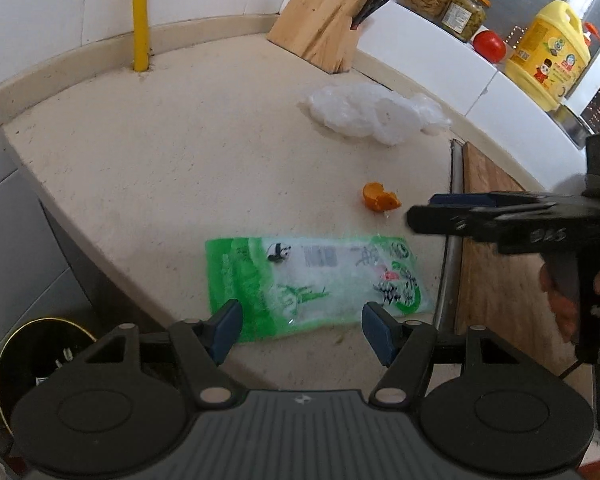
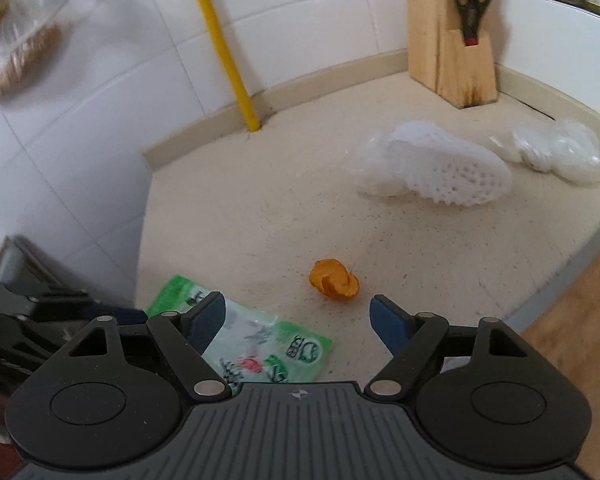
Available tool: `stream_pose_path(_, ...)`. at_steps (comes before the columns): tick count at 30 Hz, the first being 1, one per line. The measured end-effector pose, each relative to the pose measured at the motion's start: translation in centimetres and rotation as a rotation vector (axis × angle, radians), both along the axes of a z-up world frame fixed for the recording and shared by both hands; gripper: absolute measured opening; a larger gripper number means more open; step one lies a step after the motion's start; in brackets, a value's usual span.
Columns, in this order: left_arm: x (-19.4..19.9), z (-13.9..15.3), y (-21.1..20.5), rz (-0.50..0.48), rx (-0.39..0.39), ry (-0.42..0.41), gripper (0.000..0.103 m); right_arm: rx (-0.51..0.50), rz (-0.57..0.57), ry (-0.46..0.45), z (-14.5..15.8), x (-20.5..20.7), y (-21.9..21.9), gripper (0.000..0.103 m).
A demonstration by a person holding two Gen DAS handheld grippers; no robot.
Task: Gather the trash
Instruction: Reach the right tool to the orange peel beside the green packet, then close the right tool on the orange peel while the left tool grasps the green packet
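Lying flat on the speckled beige stone countertop [image 1: 148,168], the green-and-clear printed plastic wrapper [image 1: 316,280] serves as the landmark, its long axis running side to side across the left wrist view, parallel to the counter's near edge. Left of and below the wrapper, off the counter's edge, stands a black round bin with a yellow rim [image 1: 40,356]. The left gripper [image 1: 302,326] hovers over the wrapper's near edge, its blue-padded jaws parted about halfway and holding nothing. Behind the wrapper, a yellow vertical pipe [image 1: 141,16] rises at the wall, and right of that stands a pale wooden knife block [image 1: 328,20]. Between block and wrapper lies crumpled white foam netting and clear plastic [image 1: 376,114]. Just beyond the wrapper's right end sits a curled orange peel [image 1: 380,197]. The right gripper [image 2: 298,320] hangs over the wrapper's right end, jaws spread wide and empty, the peel just ahead of them.
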State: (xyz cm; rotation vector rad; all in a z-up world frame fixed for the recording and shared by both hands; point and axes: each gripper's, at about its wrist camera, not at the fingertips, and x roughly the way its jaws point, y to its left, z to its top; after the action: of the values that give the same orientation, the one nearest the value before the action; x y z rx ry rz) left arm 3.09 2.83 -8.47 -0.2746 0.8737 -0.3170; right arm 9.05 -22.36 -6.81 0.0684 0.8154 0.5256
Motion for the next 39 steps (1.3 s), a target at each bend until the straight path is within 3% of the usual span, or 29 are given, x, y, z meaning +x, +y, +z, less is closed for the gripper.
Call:
stream_pose_path(9, 4.0, -0.1, -2.4, -0.002, 0.060, -0.058, 0.060, -0.105, -0.011, -0.033, -2.0, 1.6, 0.8, 0.070)
stream_pose_path(15, 6.8, 0.0, -2.5, 0.004, 0.018, -0.046, 0.060, -0.103, -0.022, -0.053, -2.0, 1.9, 0.8, 0.064)
stream_pose_path(19, 5.2, 0.3, -2.5, 0.010, 0.006, -0.031, 0.060, -0.131, -0.019, -0.070, -2.1, 2.2, 1.4, 0.064)
stream_pose_path(26, 1.5, 0.4, -1.0, 0.042, -0.051, 0.031, 0.060, -0.180, 0.013, -0.096, -2.3, 2.1, 2.4, 0.058)
stream_pose_path(28, 1.2, 0.4, -0.6, 0.052, -0.066, 0.040, 0.060, -0.186, 0.023, -0.102, -2.2, 2.0, 2.5, 0.041)
stream_pose_path(31, 1.4, 0.1, -0.6, 0.045, -0.111, 0.070, 0.060, -0.215, 0.017, -0.111, -2.2, 2.0, 2.9, 0.032)
stream_pose_path(39, 1.6, -0.5, -1.4, 0.007, -0.253, 0.126, 0.060, -0.178, -0.023, -0.089, -2.2, 2.0, 1.6, 0.029)
